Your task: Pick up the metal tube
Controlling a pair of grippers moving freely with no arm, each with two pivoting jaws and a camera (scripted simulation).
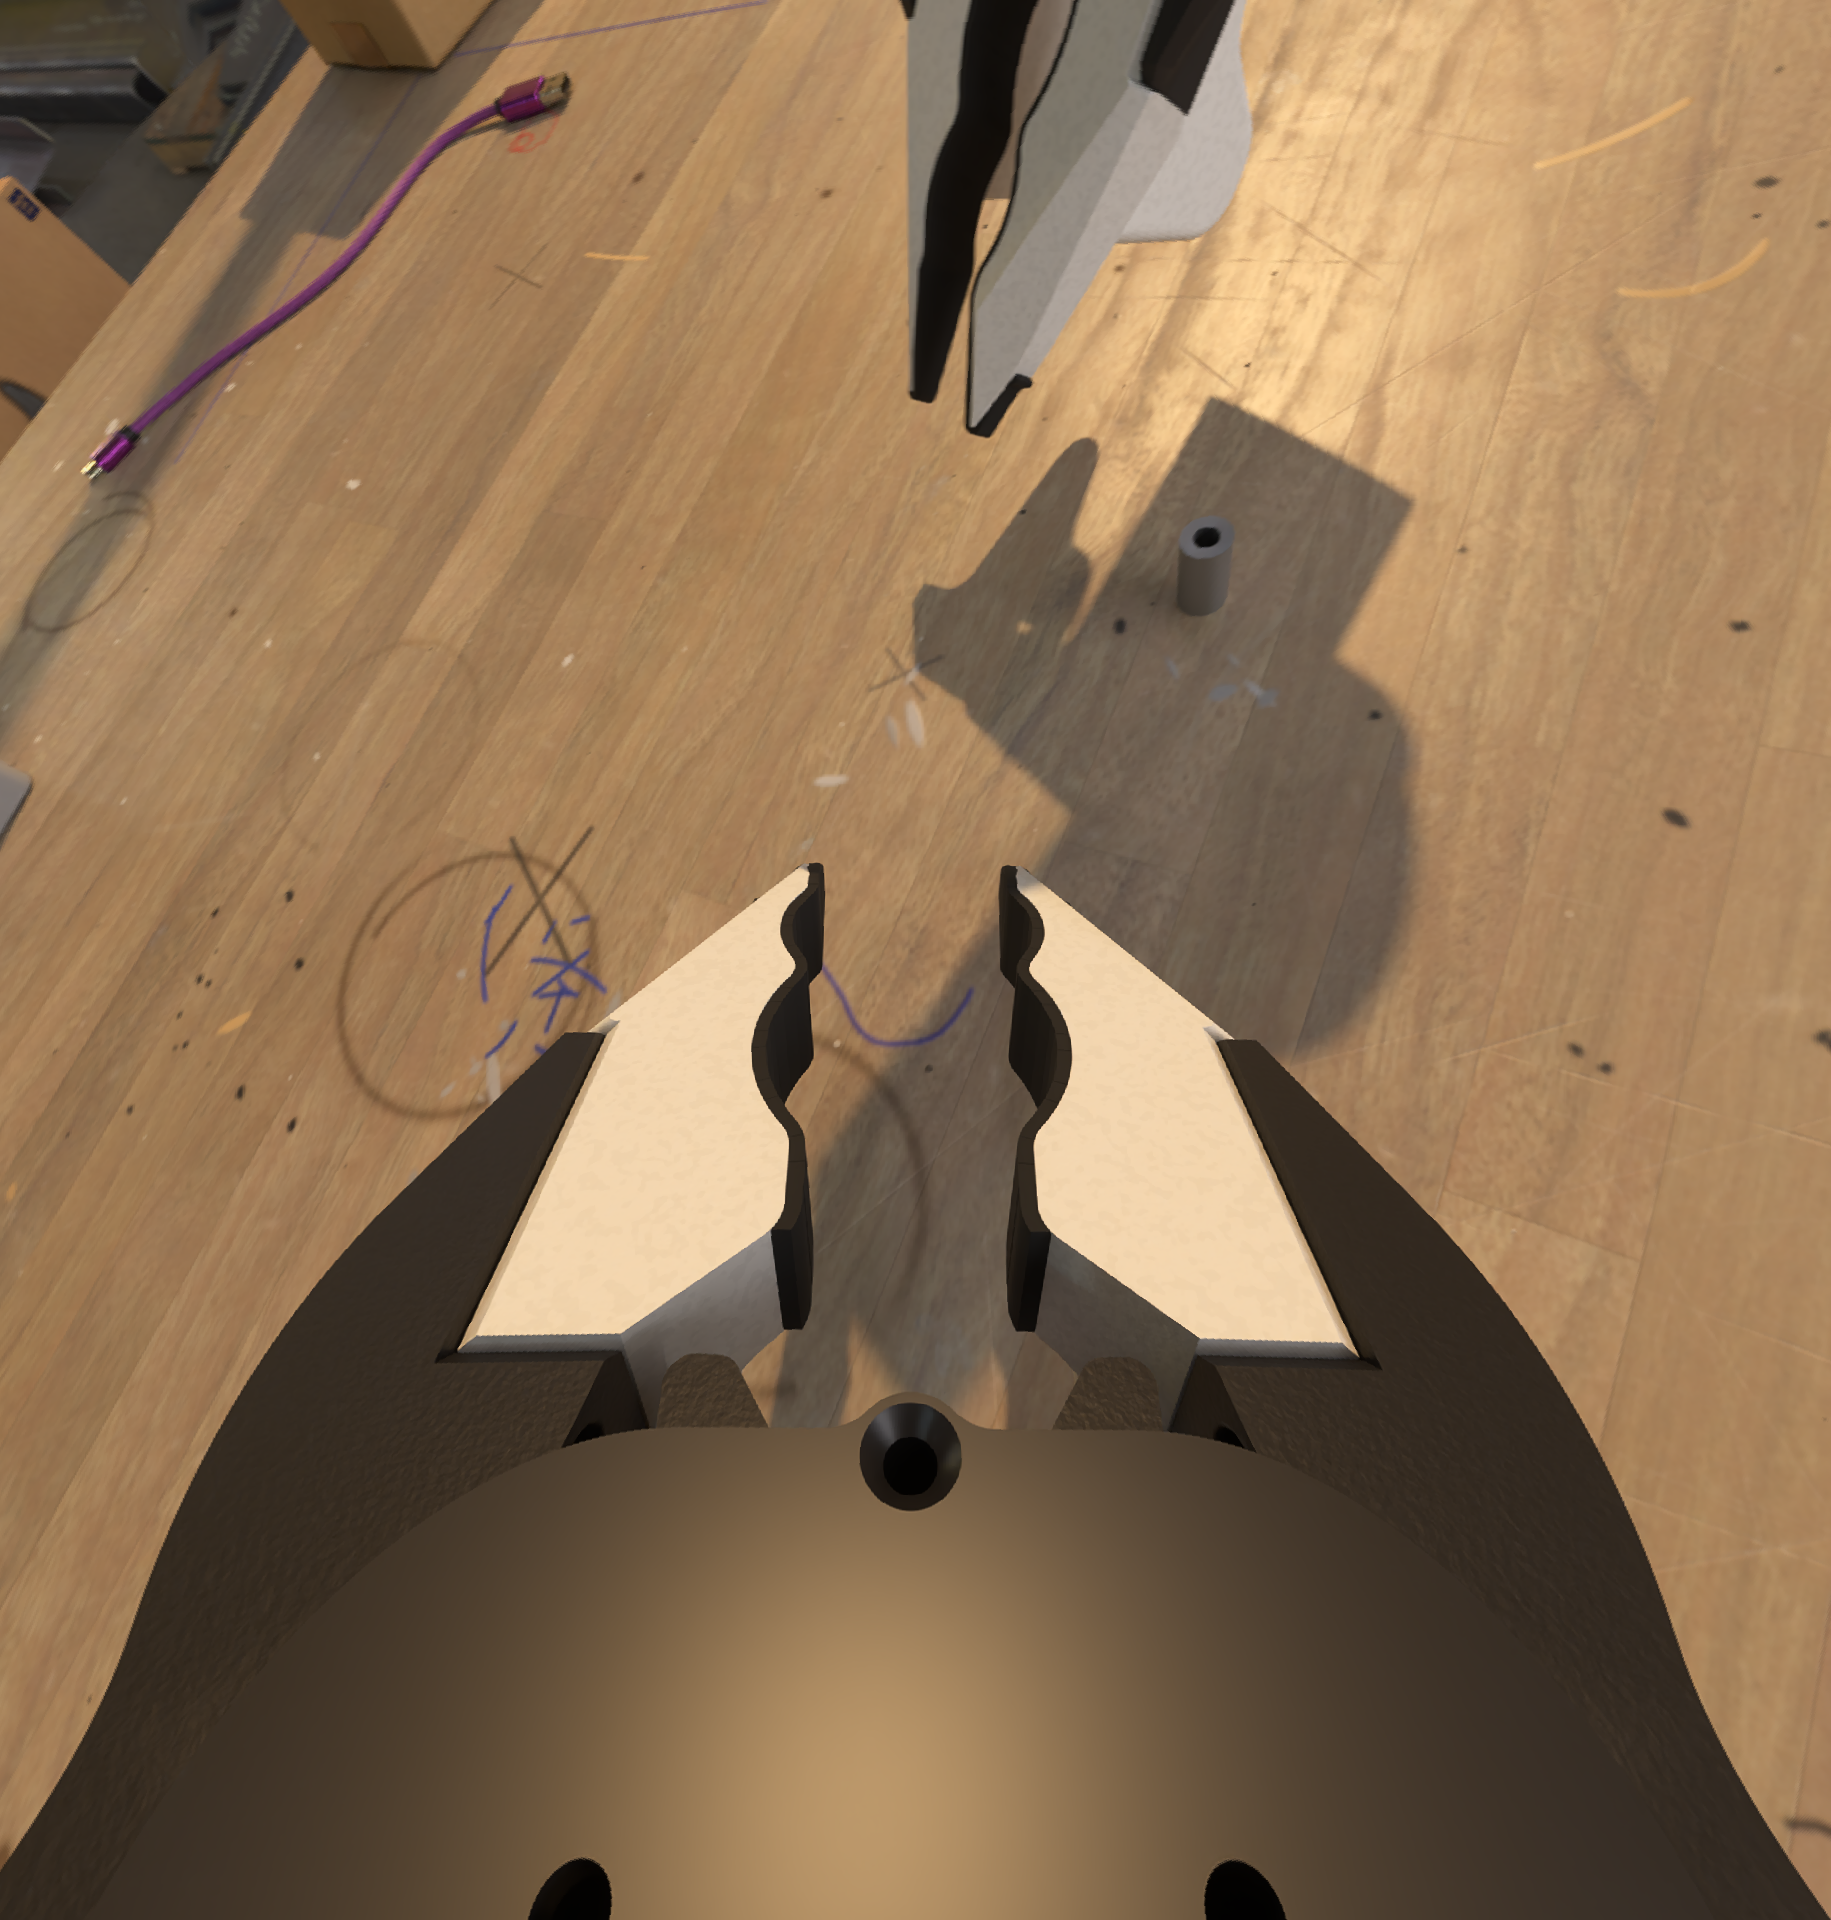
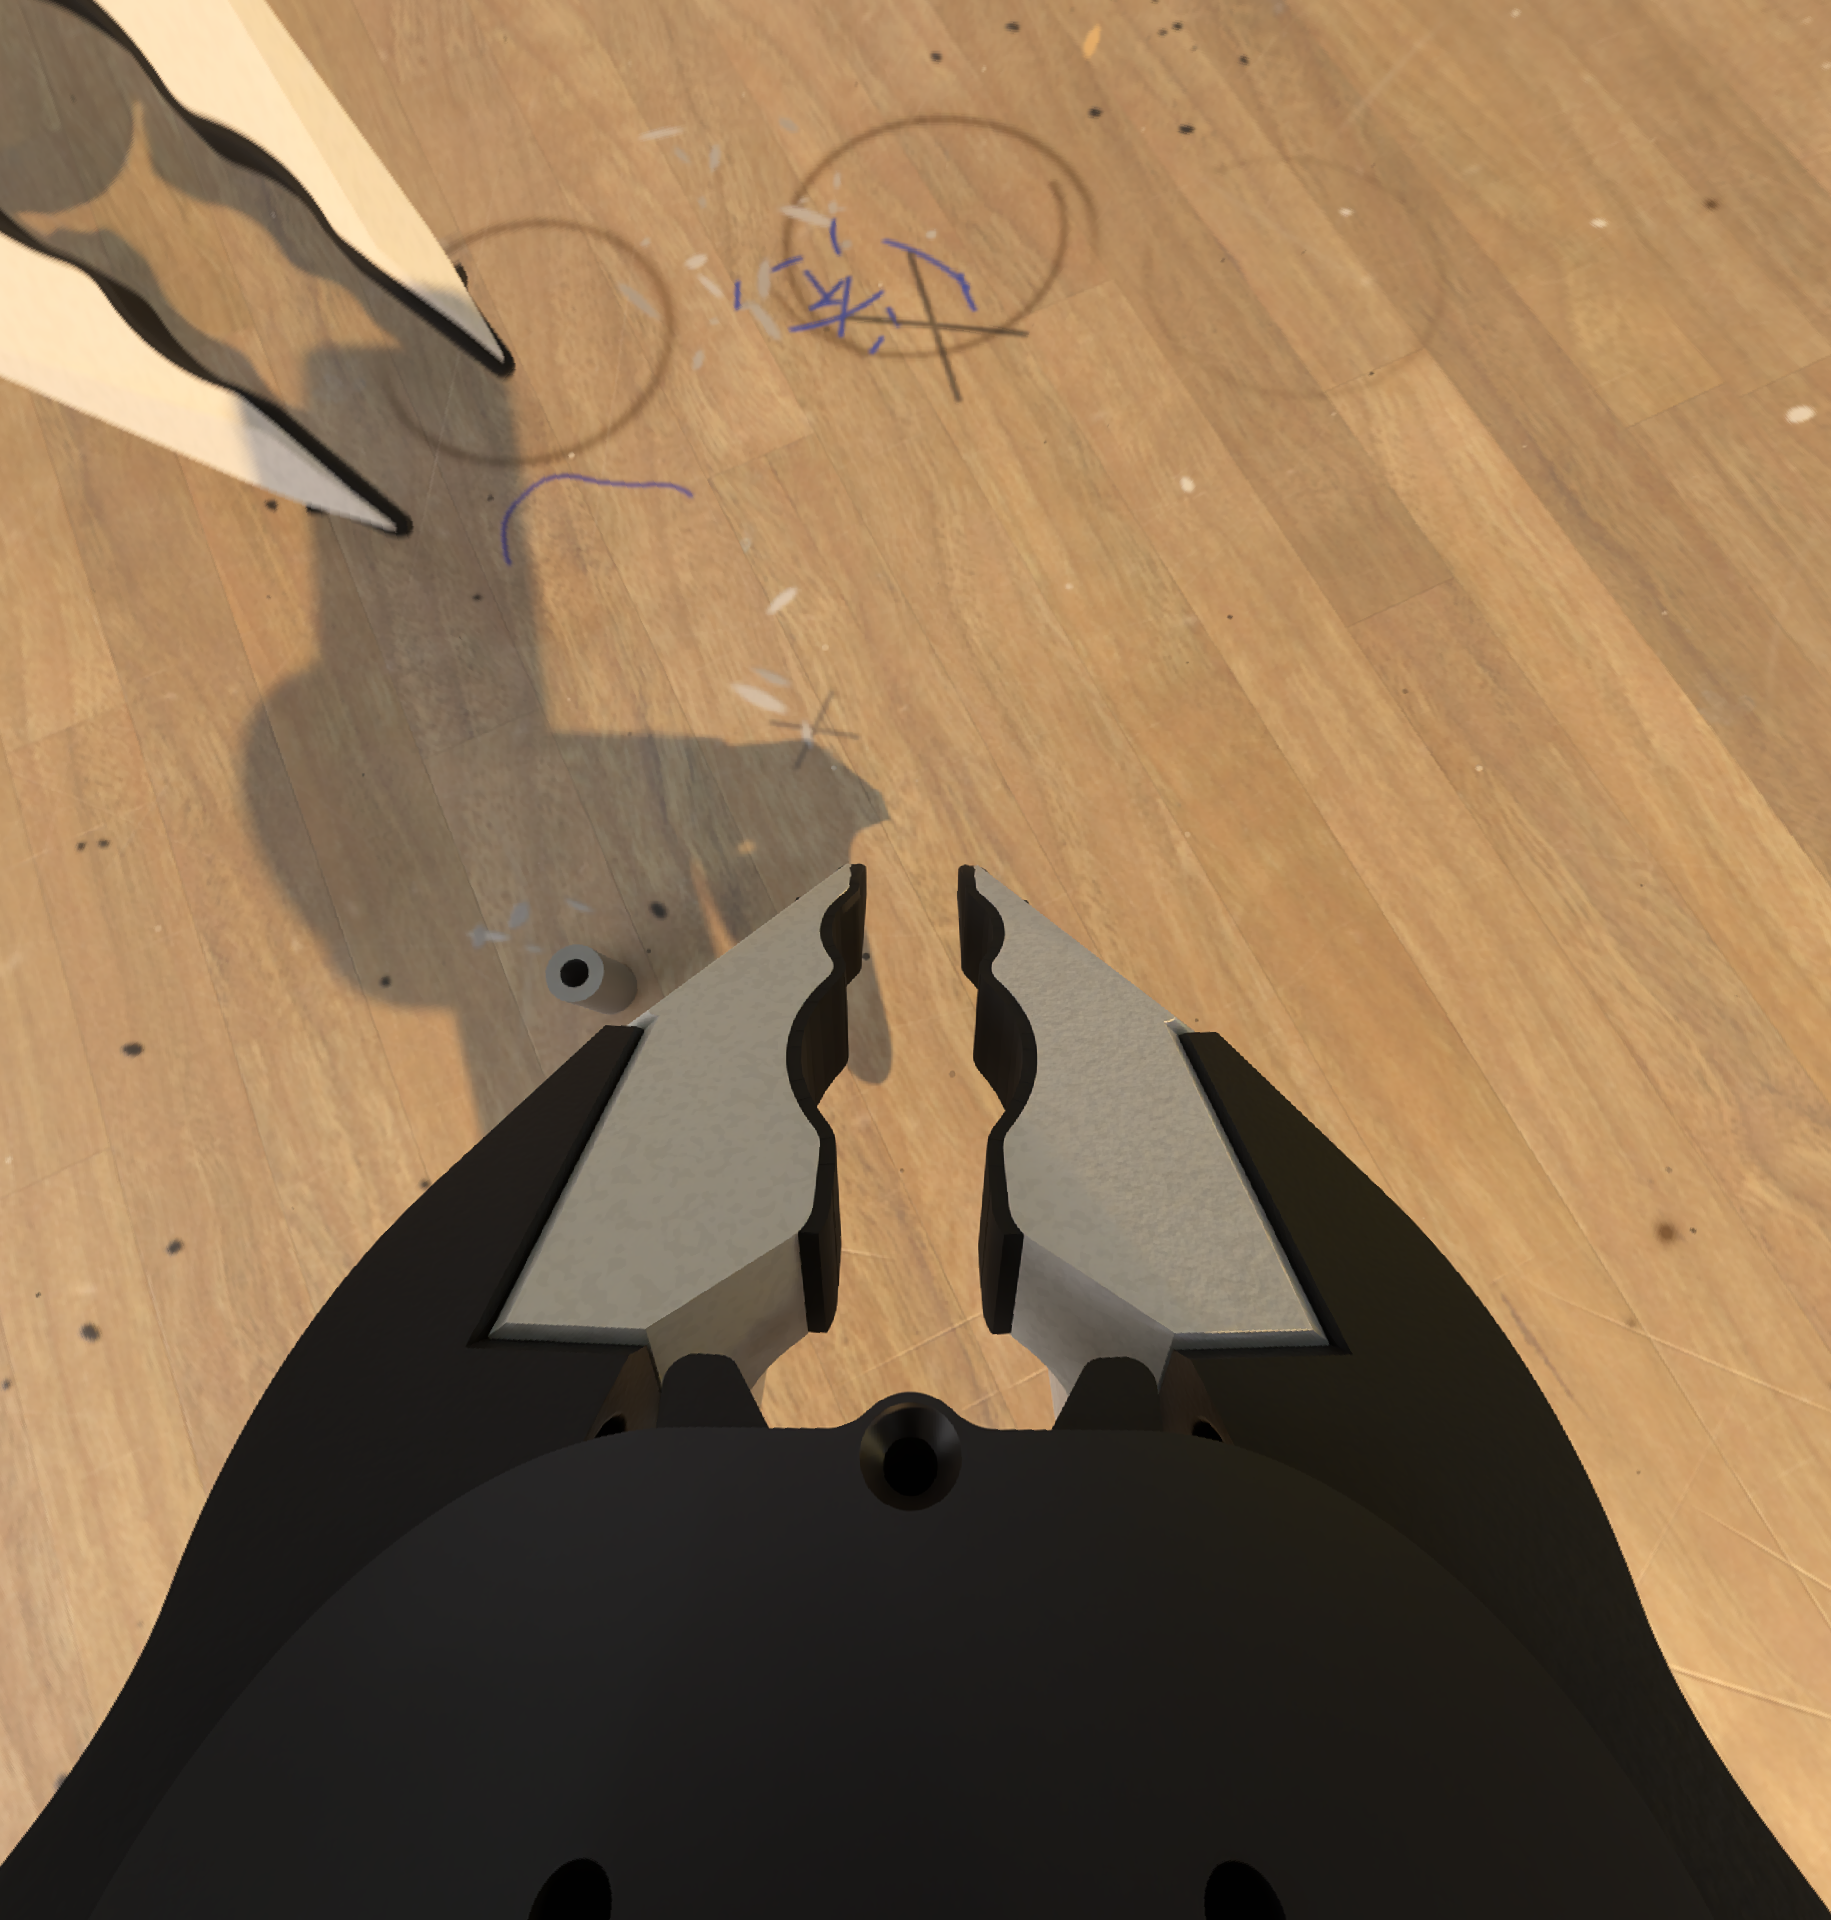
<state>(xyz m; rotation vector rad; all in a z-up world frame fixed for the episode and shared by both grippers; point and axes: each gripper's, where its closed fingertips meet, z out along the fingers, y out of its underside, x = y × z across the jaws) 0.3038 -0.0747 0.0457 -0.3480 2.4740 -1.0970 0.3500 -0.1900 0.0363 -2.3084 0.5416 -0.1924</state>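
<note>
A short grey metal tube stands upright on the wooden table, ahead and to the right of my left gripper. My left gripper is open and empty, above the table. In the right wrist view the tube is just left of my right gripper, outside its left finger. My right gripper is open and empty, with a narrower gap. The right gripper also shows in the left wrist view, hanging above the table left of the tube. The left gripper shows at the upper left of the right wrist view.
A purple cable lies on the table at the far left. Cardboard boxes stand along the left edge, and another box at the back. Pen marks and dark rings mark the wood.
</note>
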